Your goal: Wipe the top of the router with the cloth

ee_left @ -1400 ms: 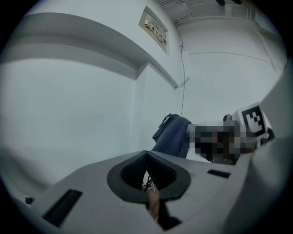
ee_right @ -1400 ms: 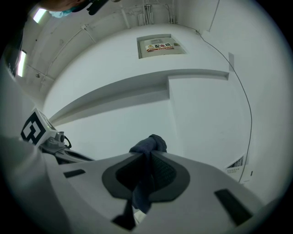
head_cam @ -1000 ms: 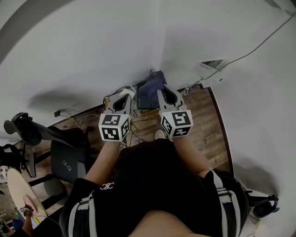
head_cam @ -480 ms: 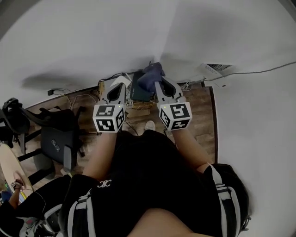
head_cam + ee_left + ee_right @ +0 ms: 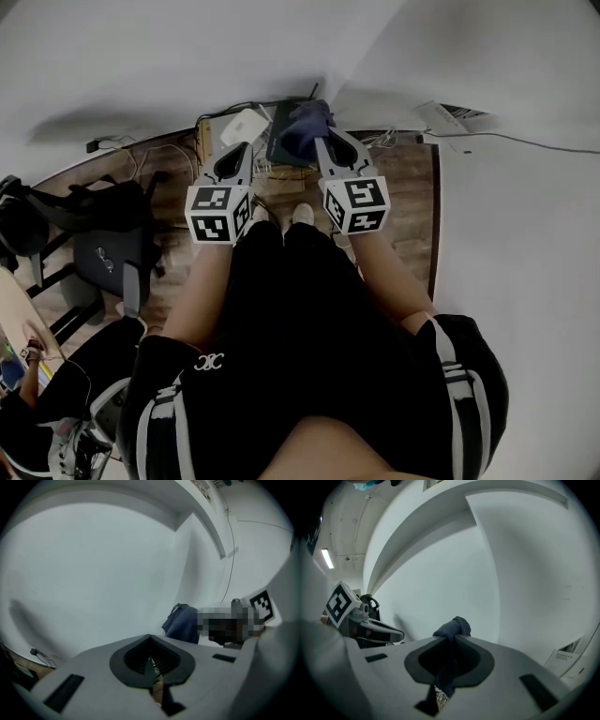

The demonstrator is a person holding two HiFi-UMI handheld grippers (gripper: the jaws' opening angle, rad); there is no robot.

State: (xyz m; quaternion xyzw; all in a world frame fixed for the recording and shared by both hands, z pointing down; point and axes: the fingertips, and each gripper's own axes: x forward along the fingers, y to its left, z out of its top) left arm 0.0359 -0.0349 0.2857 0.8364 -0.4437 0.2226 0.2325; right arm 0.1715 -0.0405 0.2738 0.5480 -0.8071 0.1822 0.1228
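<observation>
At floor level by the wall corner, head view: router, a dark flat box with a thin antenna rising at its far end, lying on the wooden floor directly ahead of the person's shoes. Its long axis appears to run away from the person toward the wall, though the cloth hides much of its right side. Item beside it, to the left and just apart: white box with cables trailing behind. Item: cloth, dark blue and bunched, overlapping the router's far right portion in this view; whether it rests on the top or hangs just above it cannot be told. Right gripper: jaws clamped on the cloth, a fold pinched between them and a tuft standing above the tips of the right gripper. Left gripper: jaws pressed together with nothing between them, tips pointing at the white box, the cloth off to its right. Judgement: the right gripper is the nearer and working one; the router lies below and slightly left of its tips, so strokes would likely run along the box, toward and away from the wall.
</observation>
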